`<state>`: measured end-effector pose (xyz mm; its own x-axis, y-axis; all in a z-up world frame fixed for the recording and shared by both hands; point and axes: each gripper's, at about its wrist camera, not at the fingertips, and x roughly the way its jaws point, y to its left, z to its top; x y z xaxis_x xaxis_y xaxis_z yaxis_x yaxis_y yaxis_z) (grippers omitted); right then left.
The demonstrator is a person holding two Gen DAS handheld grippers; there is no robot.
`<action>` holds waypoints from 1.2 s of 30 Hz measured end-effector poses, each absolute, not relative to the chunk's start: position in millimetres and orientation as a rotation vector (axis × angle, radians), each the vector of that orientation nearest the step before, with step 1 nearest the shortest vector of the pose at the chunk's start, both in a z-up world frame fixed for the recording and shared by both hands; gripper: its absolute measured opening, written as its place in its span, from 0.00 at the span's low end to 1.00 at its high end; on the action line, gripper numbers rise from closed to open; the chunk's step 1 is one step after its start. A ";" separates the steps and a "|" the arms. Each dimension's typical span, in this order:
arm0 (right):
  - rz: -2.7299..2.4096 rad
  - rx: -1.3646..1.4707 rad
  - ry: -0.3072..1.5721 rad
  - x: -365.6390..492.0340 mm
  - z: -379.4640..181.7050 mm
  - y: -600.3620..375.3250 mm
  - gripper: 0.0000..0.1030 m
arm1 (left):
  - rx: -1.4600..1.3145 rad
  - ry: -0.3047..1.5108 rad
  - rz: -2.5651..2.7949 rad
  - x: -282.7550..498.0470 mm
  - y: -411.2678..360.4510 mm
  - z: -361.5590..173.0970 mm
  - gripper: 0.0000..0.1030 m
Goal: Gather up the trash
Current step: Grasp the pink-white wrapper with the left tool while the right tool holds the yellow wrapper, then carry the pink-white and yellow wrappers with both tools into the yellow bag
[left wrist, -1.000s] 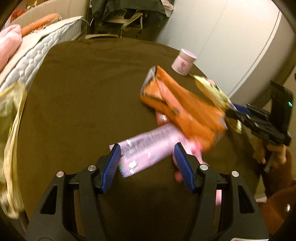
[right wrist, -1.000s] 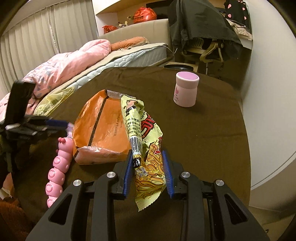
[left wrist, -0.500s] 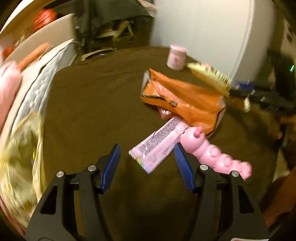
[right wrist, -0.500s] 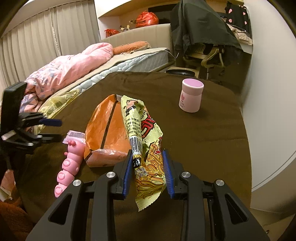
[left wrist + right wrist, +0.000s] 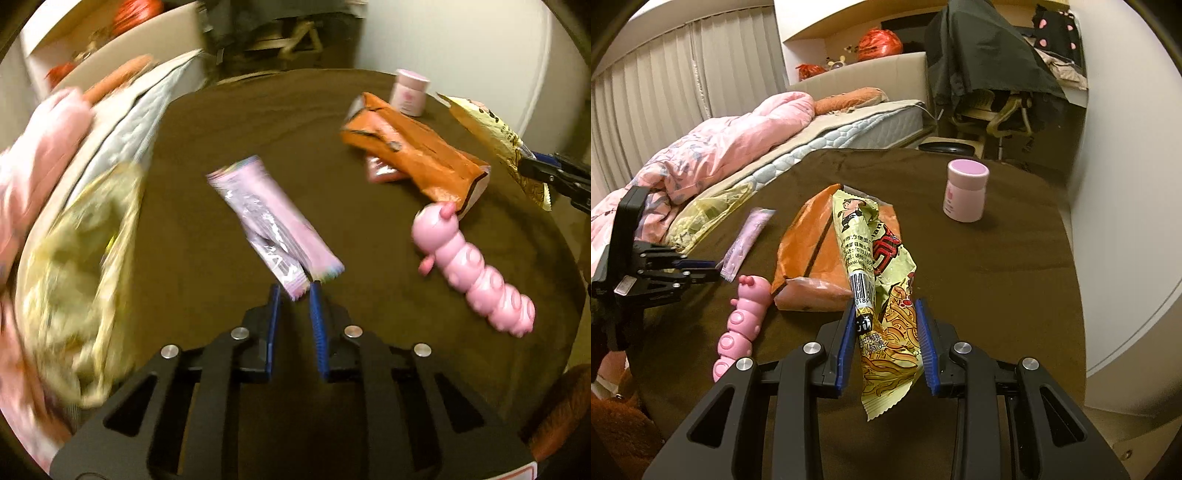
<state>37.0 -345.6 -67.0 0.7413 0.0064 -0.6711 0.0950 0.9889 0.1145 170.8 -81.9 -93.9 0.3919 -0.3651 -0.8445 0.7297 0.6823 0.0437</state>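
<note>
A pink snack wrapper [image 5: 273,225] hangs tilted over the brown table [image 5: 229,122]. Its near end sits between the pads of my left gripper [image 5: 294,290], whose jaws are closing on it. The right wrist view shows the same pink wrapper [image 5: 746,240] pinched at its tip by the left gripper [image 5: 713,266]. My right gripper [image 5: 885,304] is shut on a crumpled yellow noodle wrapper [image 5: 882,266] held above the table. An orange bag [image 5: 413,147] lies flat beyond it.
A pink caterpillar toy [image 5: 476,273] lies near the orange bag, and a pink jar [image 5: 966,192] stands at the far right. A yellowish plastic bag [image 5: 74,258] hangs at the table's left edge by the bed [image 5: 849,129]. A chair stands behind the table.
The left jaws have narrowed onto the pink wrapper's end, and the wrapper has swung left, away from the orange bag and the toy. The right gripper still holds the yellow wrapper in place.
</note>
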 end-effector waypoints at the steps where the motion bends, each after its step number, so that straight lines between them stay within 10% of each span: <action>1: -0.043 0.143 0.734 38.5 -67.2 -343.9 0.29 | 0.421 0.949 -0.742 169.0 -76.8 -91.9 0.16; 5: -0.023 0.144 0.726 44.2 -70.2 -336.1 0.29 | 0.283 0.973 -0.760 167.7 -59.2 -78.6 0.46; 10: -0.032 0.119 0.709 43.3 -70.0 -328.2 0.29 | 0.077 0.954 -0.666 202.3 -61.2 -67.4 0.48; 21: -0.078 0.098 0.714 42.6 -75.7 -334.9 0.29 | 0.066 0.959 -0.427 261.7 -99.2 -87.5 0.48; 24: -0.078 0.108 0.713 41.4 -76.5 -337.2 0.29 | 0.095 0.964 -0.456 256.8 -104.0 -89.7 0.25; 36: -0.052 0.094 0.674 41.5 -63.6 -327.2 0.29 | 0.080 0.864 -0.537 213.3 -82.6 -54.1 0.18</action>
